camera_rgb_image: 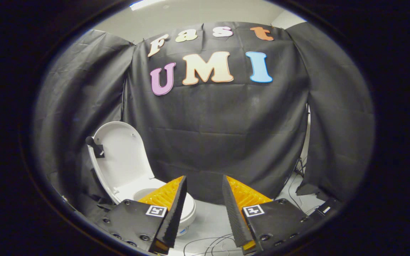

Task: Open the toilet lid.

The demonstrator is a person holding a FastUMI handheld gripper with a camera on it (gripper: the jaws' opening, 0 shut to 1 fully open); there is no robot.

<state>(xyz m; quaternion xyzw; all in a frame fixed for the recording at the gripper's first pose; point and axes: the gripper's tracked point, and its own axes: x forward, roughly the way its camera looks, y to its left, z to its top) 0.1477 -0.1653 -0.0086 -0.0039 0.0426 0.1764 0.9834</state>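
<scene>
A white toilet (187, 209) stands on the floor to the left, partly behind my left finger. Its lid (121, 160) is raised upright, leaning back toward the black cloth, with its inner face toward me. The seat ring (144, 190) lies down around the bowl opening. A small dark knob on a bracket (94, 145) sticks out at the lid's upper left edge. My gripper (204, 183) is open, back from the toilet and to its right, with nothing between its fingers.
Black cloth walls (226, 142) close the booth behind and on both sides. Thin cables (212, 243) lie on the pale floor just ahead of the fingers. More cables and a stand leg (299, 169) sit at the right, by the cloth's lower edge.
</scene>
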